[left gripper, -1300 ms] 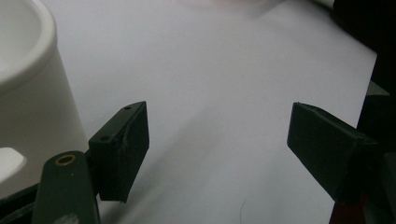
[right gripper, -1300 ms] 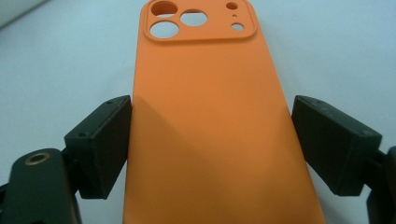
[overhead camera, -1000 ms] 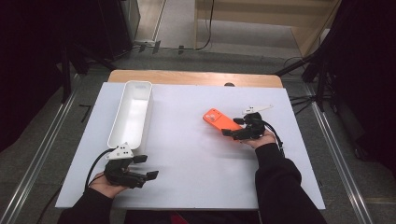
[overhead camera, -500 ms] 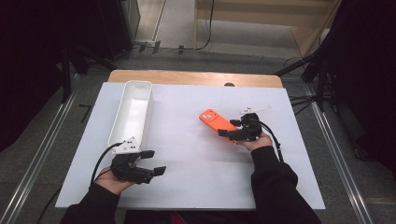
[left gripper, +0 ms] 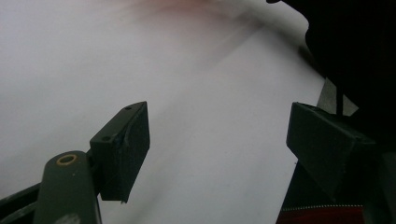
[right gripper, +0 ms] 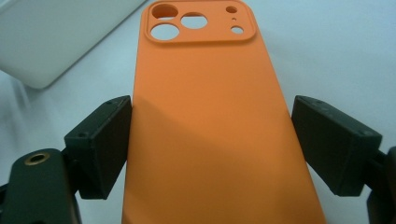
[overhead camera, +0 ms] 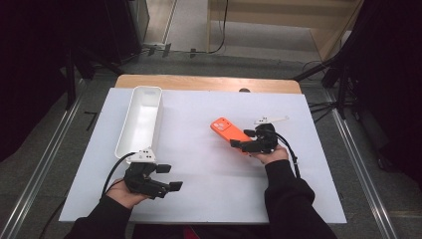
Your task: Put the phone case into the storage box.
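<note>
- The counter (overhead camera: 209, 189) carried a white cover, with a strip of bare wood showing along its far edge.
- An orange phone case (overhead camera: 230, 132) lay back-up on the right half of the counter, its camera cut-outs at the far-left end, set on a diagonal.
- In the right gripper view the phone case (right gripper: 205, 130) ran between the two jaws; the left jaw sat against its edge, while a thin sliver of counter showed between the case and the right jaw.
- The right gripper (overhead camera: 247, 144), held in the person's right hand (overhead camera: 271, 154), stood with jaws spread on either side of the near end of the case, not clamped on it.
- A long white rectangular bin (overhead camera: 142, 122) rested on the left half of the counter, lengthwise toward the far edge, well apart from the case.
- The left gripper (overhead camera: 166, 178) was held low over the near-left part of the counter, just in front of the near end of the bin, pointing right.
- In the left gripper view the left gripper (left gripper: 215, 149) had its jaws wide apart with only white counter between them.
</note>
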Motion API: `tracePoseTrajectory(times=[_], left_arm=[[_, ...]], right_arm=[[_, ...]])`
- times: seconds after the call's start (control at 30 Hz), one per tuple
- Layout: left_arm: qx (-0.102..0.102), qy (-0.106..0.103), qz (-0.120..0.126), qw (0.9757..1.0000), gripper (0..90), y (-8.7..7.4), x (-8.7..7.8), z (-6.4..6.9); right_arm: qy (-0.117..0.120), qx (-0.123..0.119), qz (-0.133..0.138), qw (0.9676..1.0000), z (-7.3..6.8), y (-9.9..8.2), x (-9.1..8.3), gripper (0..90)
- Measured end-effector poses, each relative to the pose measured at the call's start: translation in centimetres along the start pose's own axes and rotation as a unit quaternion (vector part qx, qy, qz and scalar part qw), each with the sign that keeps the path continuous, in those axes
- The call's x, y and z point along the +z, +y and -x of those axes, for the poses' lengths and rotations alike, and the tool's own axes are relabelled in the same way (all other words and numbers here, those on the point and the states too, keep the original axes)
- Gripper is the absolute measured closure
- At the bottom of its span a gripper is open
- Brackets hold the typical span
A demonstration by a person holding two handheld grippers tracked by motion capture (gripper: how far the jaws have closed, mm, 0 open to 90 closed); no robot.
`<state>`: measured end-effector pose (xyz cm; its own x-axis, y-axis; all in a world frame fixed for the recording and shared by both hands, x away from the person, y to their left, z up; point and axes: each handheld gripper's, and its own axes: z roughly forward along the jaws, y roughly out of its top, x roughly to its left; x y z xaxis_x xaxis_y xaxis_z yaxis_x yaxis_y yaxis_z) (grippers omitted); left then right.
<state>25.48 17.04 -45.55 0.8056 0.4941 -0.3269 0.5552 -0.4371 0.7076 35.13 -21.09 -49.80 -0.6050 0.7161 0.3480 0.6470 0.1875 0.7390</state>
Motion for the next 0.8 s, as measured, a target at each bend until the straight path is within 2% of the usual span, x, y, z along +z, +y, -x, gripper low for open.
tracePoseTrajectory(times=[0.13,0.17,0.23,0.33,0.47,0.6,0.67,0.7,0.8], left_arm=[[-0.001,-0.01,0.001,1.0,21.5,0.7,0.3,0.3],[-0.001,-0.017,-0.002,0.9999,15.3,0.8,0.3,0.4],[0.0,-0.019,-0.005,0.9998,15.3,1.1,0.6,0.6],[0.003,-0.028,-0.01,0.9996,15.3,1.9,1.1,0.8],[0.004,-0.036,-0.015,0.9992,16.2,2.7,1.6,0.7],[0.007,-0.03,-0.014,0.9994,19.2,3.1,1.8,0.5],[0.001,-0.029,-0.015,0.9995,19.2,3.4,2.0,0.3],[0.001,-0.029,-0.011,0.9995,19.2,3.7,2.2,0.2],[0.001,-0.029,-0.009,0.9995,19.2,4.2,2.4,0.0]], right_arm=[[-0.009,-0.003,-0.008,0.9999,-0.5,-0.2,0.3,14.2],[-0.013,-0.004,-0.005,0.9999,-0.9,-0.2,0.3,14.2],[-0.017,-0.004,-0.002,0.9998,-1.0,-0.2,0.2,14.2],[-0.027,-0.003,0.004,0.9996,-2.1,-0.3,0.1,14.2],[-0.031,-0.001,-0.002,0.9995,-2.8,-0.7,0.2,14.2],[-0.037,-0.003,0.001,0.9993,-3.3,-0.9,-0.1,14.2],[-0.039,-0.001,0.004,0.9992,-3.3,-1.1,-0.1,14.2],[-0.038,0.009,0.008,0.9992,-3.6,-1.6,-0.3,14.2],[-0.04,0.009,0.001,0.9991,-3.8,-1.9,-0.3,14.2]])
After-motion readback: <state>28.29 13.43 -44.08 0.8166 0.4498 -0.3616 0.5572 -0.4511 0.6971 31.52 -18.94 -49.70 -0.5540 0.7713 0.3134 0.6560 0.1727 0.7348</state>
